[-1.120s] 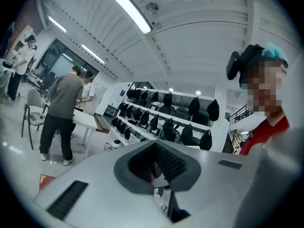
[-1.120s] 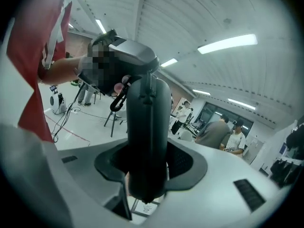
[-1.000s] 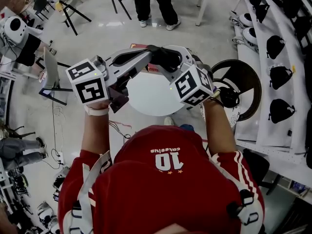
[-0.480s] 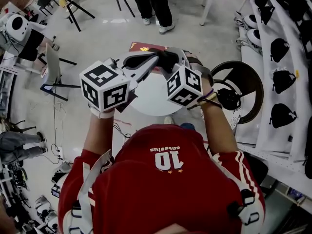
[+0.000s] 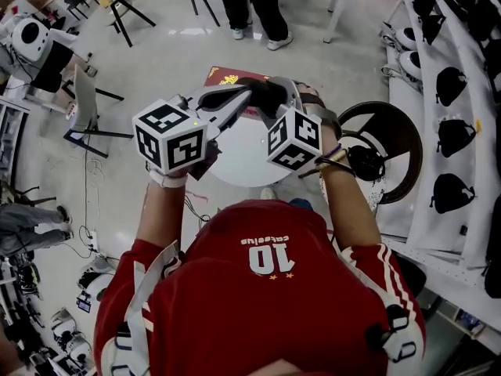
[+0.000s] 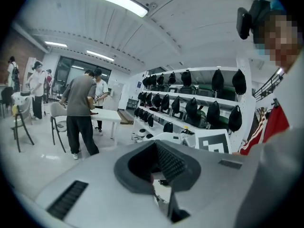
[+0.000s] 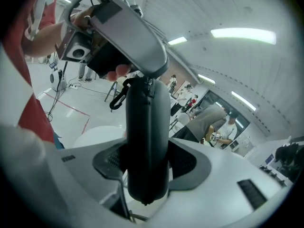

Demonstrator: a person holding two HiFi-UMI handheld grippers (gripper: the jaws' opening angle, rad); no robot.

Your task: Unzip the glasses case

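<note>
We hold both grippers above the round white table (image 5: 235, 159), their tips meeting at chest level in the head view. The right gripper (image 7: 147, 163) has its jaws closed against the glasses case (image 7: 147, 137). The black, rounded case stands upright between the two ribbed pads (image 7: 187, 163), gripped at its lower portion, with its lower end projecting just below them. The left gripper (image 6: 159, 167) has its jaws drawn together, with only a narrow slit between the pads. In the right gripper view its tip sits on the upper end of the case, where the zipper seam runs. We cannot confirm whether the pull tab lies between those jaws. A black carabiner (image 7: 118, 96) hangs beside that upper end of the case. The left marker cube (image 5: 170, 135) and the right marker cube (image 5: 296, 139) face upward toward the head camera.
</note>
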